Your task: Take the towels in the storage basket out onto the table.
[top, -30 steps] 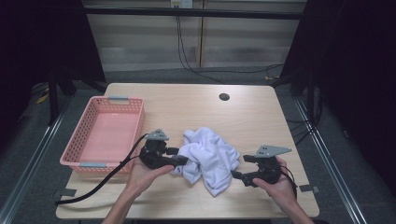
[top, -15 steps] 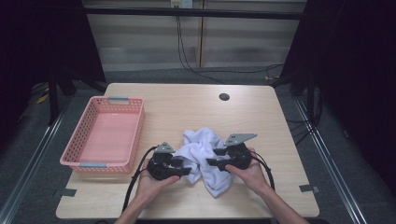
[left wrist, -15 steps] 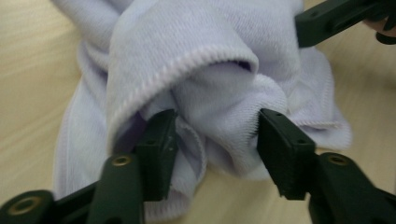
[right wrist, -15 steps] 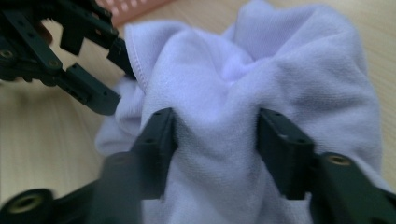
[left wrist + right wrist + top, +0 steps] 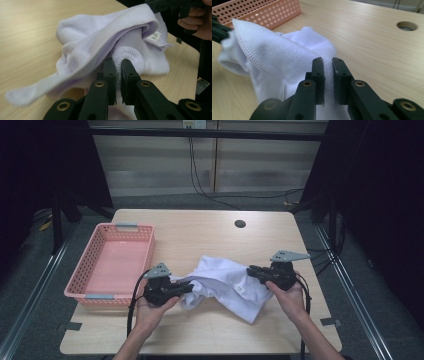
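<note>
White towel (image 5: 227, 282) lies bunched near the front middle of the wooden table (image 5: 200, 232), stretched a bit between two hand-held grippers, part of it lifted off the surface, lower corner drooping toward the table's front edge. Left gripper (image 5: 186, 287) clamped on the towel's left end; in the left gripper view its black jaws are pinched nearly together with a thick rolled fold of terry cloth (image 5: 127, 53) caught between them. Right gripper (image 5: 251, 270) clamped on the towel's right end; right gripper view shows a thin layer of white fabric (image 5: 287, 60) squeezed in the narrow gap between the jaws. Small white label (image 5: 240, 289) sewn on the towel, facing up near the right gripper, also seen in the left gripper view (image 5: 155, 36). Person's left hand (image 5: 150, 307) and right hand (image 5: 290, 292) grip the handles, forearms coming in from the near edge. Pink perforated plastic basket (image 5: 85, 265) sits at the table's left, just beside the left gripper, not touching the towel. Round cable hole (image 5: 240, 224) in the tabletop toward the far side, well apart from the towel.
</note>
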Available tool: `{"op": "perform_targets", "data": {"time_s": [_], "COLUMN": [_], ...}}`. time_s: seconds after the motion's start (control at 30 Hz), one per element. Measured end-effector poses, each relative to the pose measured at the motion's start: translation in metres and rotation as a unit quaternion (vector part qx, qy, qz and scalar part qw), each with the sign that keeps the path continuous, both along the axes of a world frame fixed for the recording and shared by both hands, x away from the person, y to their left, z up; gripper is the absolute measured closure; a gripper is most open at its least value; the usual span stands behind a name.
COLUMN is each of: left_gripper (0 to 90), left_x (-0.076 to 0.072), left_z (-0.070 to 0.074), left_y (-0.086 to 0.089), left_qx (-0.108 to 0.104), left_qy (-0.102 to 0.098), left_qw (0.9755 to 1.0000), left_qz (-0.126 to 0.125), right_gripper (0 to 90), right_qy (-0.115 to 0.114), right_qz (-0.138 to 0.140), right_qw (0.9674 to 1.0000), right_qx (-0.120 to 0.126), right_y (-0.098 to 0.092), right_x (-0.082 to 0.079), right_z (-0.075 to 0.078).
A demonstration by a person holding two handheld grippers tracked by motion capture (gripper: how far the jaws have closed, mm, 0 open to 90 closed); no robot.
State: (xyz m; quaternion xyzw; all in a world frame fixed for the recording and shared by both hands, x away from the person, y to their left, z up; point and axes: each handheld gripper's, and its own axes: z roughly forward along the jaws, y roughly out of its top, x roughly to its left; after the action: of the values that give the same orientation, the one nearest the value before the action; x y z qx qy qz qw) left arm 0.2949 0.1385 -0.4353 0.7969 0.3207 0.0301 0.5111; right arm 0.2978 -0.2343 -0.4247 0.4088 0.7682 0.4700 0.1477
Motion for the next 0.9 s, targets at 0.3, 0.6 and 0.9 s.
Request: {"op": "perform_targets", "data": {"time_s": [0.3, 0.6, 0.9], "left_gripper": [84.6, 61.2, 62.8], "left_x": [0.002, -0.004, -0.001], "left_z": [-0.007, -0.004, -0.005], "left_y": [0.042, 0.033, -0.007], "left_qx": [0.022, 0.013, 0.021], "left_qy": [0.024, 0.013, 0.011], "left_qw": [0.9986, 0.9998, 0.9996], "left_qz": [0.042, 0.012, -0.013], "right_gripper": [81.9, 58.8, 47.2], "right_qy": [0.023, 0.053, 0.031], "right_qz": [-0.056, -0.005, 0.139], "right_qw": [0.9977, 0.9967, 0.9894], "right_qx": [-0.032, -0.061, -0.028], "right_y": [-0.036, -0.031, 0.034], "right_x": [-0.008, -0.019, -0.021], "right_z": [-0.011, -0.03, -0.016]}}
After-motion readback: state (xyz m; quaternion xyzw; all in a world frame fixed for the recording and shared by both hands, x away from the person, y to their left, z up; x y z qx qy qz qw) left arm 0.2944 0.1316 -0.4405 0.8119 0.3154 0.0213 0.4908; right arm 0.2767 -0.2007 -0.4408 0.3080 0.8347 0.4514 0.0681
